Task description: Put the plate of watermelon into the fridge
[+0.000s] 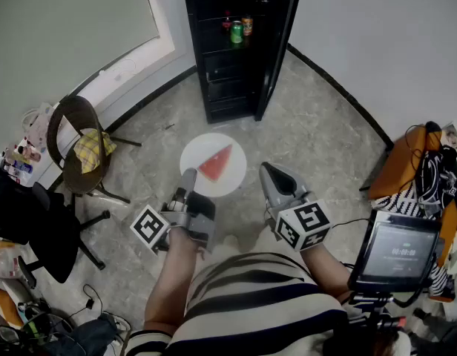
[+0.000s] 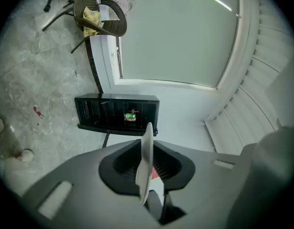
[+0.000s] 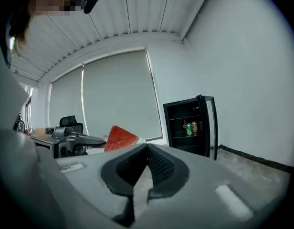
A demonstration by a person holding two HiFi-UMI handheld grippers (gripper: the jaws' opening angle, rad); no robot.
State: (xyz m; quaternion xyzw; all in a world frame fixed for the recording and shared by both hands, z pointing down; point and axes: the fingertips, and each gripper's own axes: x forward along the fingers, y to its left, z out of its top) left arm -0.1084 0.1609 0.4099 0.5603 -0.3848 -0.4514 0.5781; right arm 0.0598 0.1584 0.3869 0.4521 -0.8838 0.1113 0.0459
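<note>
The jaws of the left gripper are clamped on the near rim of the white plate. The plate carries the watermelon wedge above the floor, facing the open fridge. The right gripper has its jaws together and empty, just right of the plate.

Left gripper: fingers were clamped on the rim of the plate, forearm extended forward. Right gripper: fingers were pressed together with nothing between them, held alongside.
</note>
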